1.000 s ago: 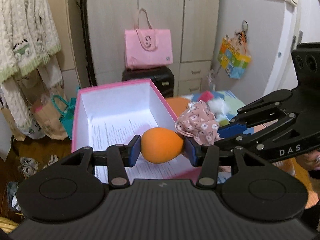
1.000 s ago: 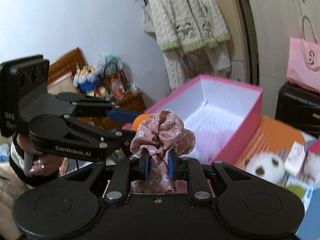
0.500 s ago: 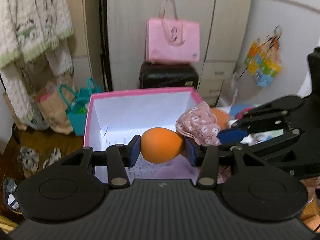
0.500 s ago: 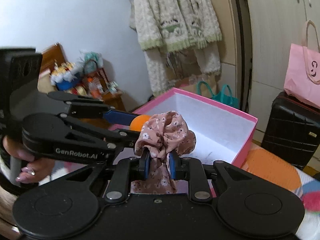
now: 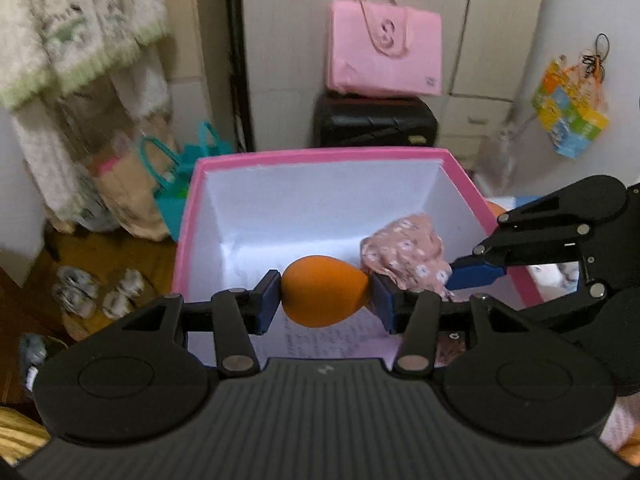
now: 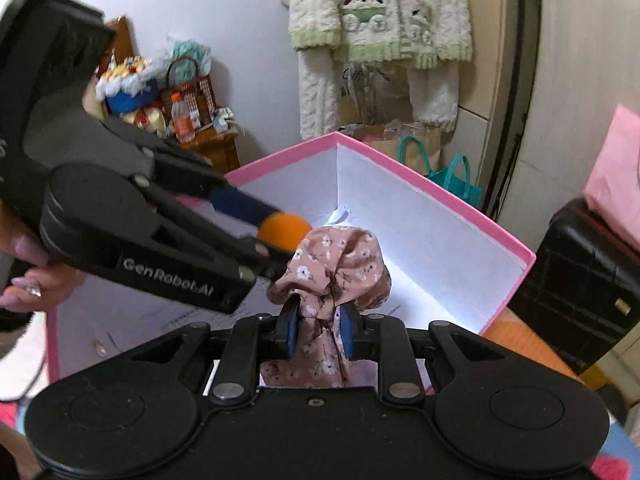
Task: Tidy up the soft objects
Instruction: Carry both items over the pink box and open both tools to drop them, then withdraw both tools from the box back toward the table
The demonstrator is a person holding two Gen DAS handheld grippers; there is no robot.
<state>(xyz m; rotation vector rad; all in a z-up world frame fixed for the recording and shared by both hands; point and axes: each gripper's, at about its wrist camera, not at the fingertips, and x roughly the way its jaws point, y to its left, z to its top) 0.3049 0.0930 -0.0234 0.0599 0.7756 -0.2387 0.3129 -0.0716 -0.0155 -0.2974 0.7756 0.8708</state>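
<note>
Over pink box (image 5: 188, 216), orange sponge (image 5: 325, 296) between left claw (image 5: 326, 300) pads.

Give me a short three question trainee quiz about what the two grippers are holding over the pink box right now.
1. What does the left gripper hold?
2. True or false: the right gripper is empty.
3. Which item is nearer the pink cardboard box's right wall in the left wrist view: A the orange egg-shaped foam ball, B the pink floral fabric scrunchie?

Key: 1. the orange ball. 2. False, it grips the scrunchie. 3. B.
</note>
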